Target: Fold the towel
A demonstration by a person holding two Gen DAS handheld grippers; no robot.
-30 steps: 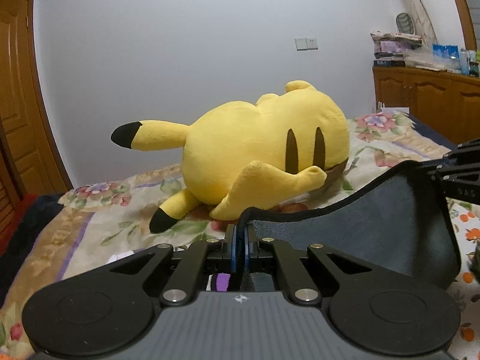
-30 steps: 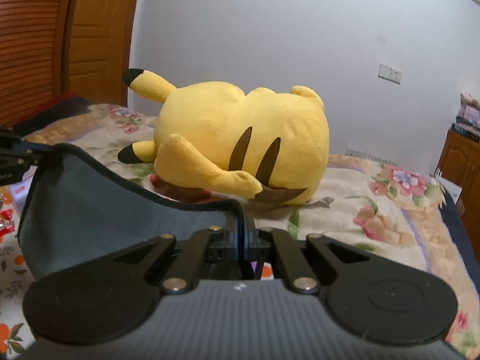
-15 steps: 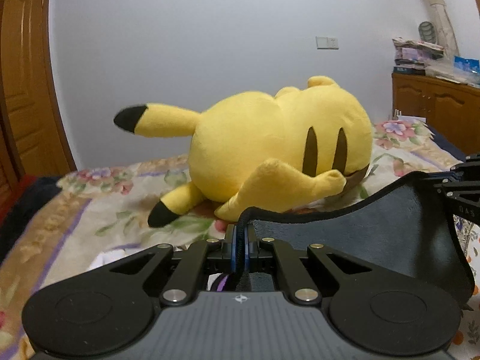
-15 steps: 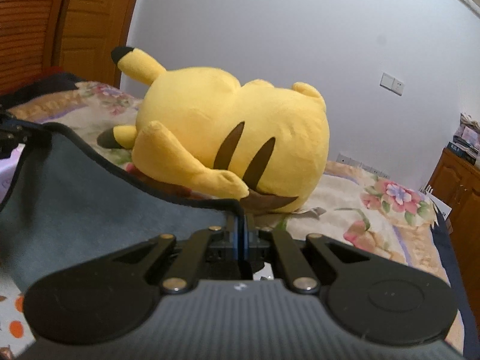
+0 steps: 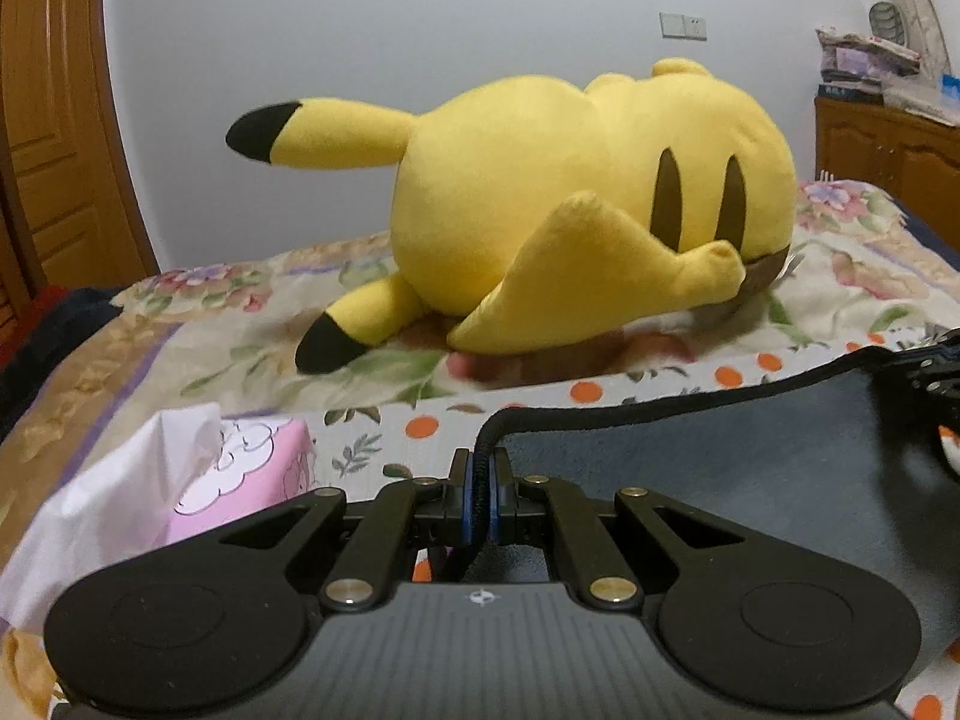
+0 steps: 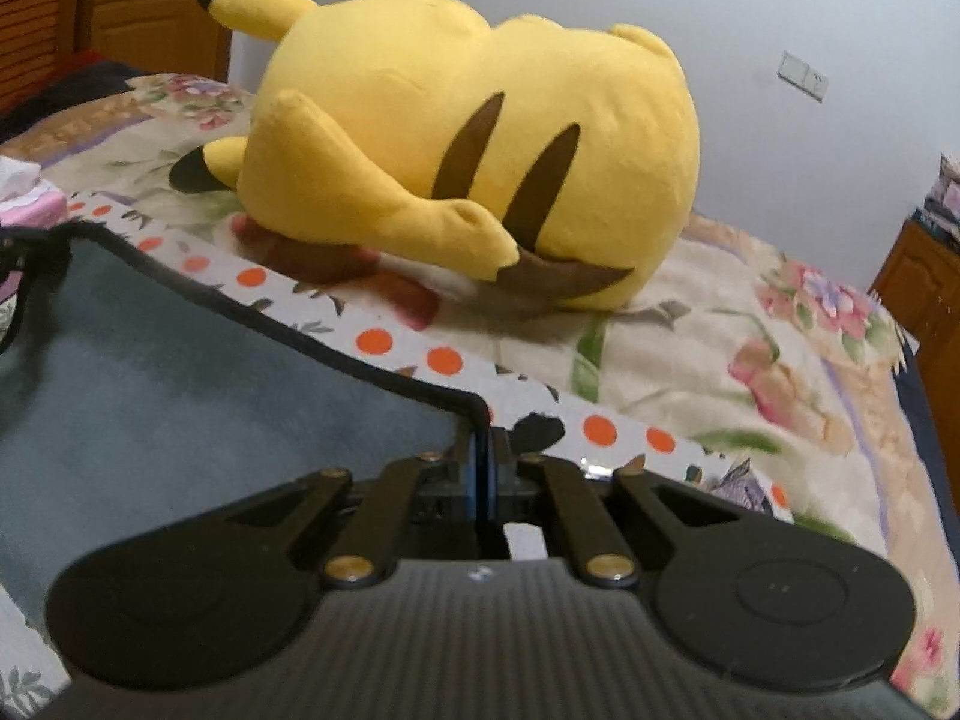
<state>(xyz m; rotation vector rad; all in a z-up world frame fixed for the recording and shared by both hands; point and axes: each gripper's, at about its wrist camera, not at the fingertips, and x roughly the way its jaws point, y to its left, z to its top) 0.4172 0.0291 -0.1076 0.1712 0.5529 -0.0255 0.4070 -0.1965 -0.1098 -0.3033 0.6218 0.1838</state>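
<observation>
A dark grey towel (image 5: 720, 468) with a black hem is stretched between my two grippers, low over the bed. My left gripper (image 5: 479, 480) is shut on the towel's left corner. My right gripper (image 6: 482, 468) is shut on its right corner; the towel (image 6: 180, 408) spreads to its left there. The right gripper's fingers (image 5: 936, 366) show at the right edge of the left wrist view. The left gripper's fingers (image 6: 9, 264) show at the left edge of the right wrist view. The towel's lower part is hidden behind the gripper bodies.
A big yellow plush toy (image 5: 576, 204) lies on the floral bed cover (image 5: 180, 348) just beyond the towel. A pink tissue box (image 5: 240, 468) with white tissue sits at the left. A white cloth with orange dots (image 6: 444, 360) lies under the towel. Wooden cabinet (image 5: 888, 144) at right, door (image 5: 54, 120) at left.
Both grippers have moved forward and down toward the bed with the towel still held. The plush toy looks nearer, and the tissue box and dotted cloth have come into view.
</observation>
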